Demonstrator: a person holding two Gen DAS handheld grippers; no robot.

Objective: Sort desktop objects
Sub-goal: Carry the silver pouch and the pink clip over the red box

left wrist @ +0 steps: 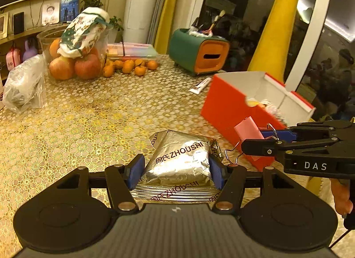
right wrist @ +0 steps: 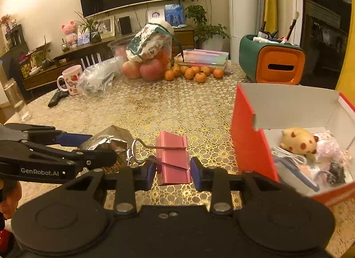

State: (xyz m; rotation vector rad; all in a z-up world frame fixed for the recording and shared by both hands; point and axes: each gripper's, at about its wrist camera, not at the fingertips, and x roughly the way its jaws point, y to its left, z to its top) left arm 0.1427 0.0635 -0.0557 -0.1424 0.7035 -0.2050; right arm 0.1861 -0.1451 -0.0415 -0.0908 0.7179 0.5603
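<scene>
Now, left gripper (left wrist: 176, 170): its blue fingers (left wrist: 135, 170) stand moderately apart and press on both sides of a silver foil packet (left wrist: 182, 158) printed ZHOUSHI, held above the bench (left wrist: 88, 120) at 6 o'clock in the left wrist view.
Right gripper (right wrist: 172, 172): fingers (right wrist: 196, 173) narrowly set, clamped on a pink binder clip (right wrist: 173, 158) with its wire handles pointing to 9 o'clock; the clip hangs clear of the bench.
Red box (right wrist: 248, 142): open-topped, white inside, on the bench at 3 o'clock in the right wrist view, just beside the clip.
Red box contents: a yellow spotted plush toy (right wrist: 298, 140), a white cable (right wrist: 288, 154), and a pinkish wrapped bundle; the other small things there are too blurred to name.
Clear bowl (right wrist: 142, 58): at 12 o'clock on the far bench, holding apples (right wrist: 153, 69) with a patterned cloth bag (right wrist: 148, 42) piled on top.
Tangerines (right wrist: 195, 72): loose on the bench, just beside the bowl at its 3 o'clock.
Green and orange holder (right wrist: 270, 62): at 1 o'clock, with brushes and tubes standing in its top.
Plastic bag (right wrist: 97, 79): crumpled, at 10 o'clock, near a pink mug (right wrist: 70, 79).
</scene>
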